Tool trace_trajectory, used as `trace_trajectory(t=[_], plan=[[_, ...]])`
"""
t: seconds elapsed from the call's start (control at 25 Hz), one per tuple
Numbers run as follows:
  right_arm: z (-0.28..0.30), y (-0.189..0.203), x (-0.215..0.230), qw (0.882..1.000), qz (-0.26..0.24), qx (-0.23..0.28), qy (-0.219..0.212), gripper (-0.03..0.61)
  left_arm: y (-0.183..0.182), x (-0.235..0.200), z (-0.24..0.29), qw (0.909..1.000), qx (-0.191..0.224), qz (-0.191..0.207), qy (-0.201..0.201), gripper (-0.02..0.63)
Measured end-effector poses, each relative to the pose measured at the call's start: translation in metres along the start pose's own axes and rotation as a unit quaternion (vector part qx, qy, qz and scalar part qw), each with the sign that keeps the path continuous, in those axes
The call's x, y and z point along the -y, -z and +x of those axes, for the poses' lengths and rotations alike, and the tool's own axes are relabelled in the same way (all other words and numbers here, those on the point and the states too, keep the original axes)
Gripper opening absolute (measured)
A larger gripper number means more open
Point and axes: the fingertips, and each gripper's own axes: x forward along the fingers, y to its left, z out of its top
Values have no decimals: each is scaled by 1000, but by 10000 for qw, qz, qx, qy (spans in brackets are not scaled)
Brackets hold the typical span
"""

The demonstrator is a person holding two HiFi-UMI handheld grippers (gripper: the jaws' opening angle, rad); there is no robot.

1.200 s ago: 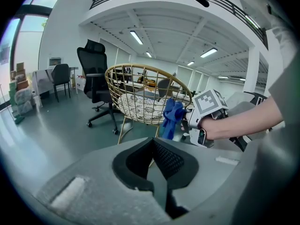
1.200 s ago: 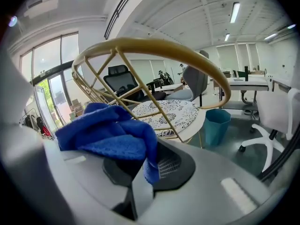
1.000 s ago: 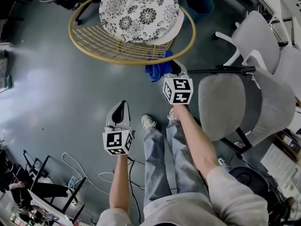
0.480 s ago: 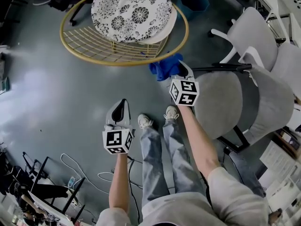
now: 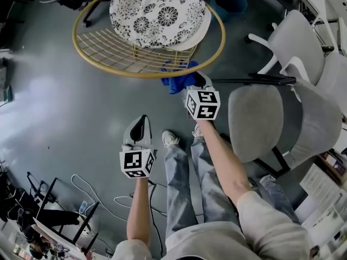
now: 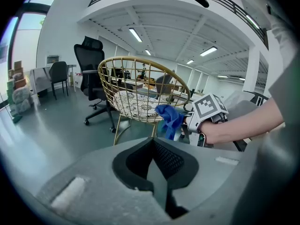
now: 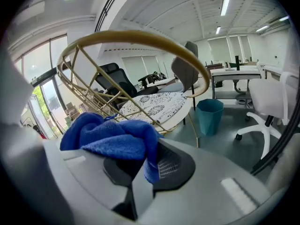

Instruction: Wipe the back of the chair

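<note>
Nearest the person, the left hand-held gripper [image 5: 140, 124] is hanging over the floor, its jaws pressed together on nothing. Farther out and to the right, the right hand-held gripper [image 5: 196, 81] is pinching a blue cloth [image 5: 174, 81] right at the near rim of the gold wire chair [image 5: 108, 50]. Beyond, 1 patterned cushion [image 5: 157, 10] is lying on its seat.

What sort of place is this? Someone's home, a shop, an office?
Most likely an open-plan office. There is a black swivel chair, grey office chairs, desks further back, and long strip lights on a bare white ceiling.
</note>
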Motion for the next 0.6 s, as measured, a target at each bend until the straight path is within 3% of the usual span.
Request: trace_trajectory(t=[0.28,0.6], plan=[[41,9,-38,9991,-159,-197,-330,52,7,-19,1,9999,-64,-86,-80,3],[63,8,-53,9989,4,-227,-405,52,11,-31,2,9998,-138,-137,-93,3]])
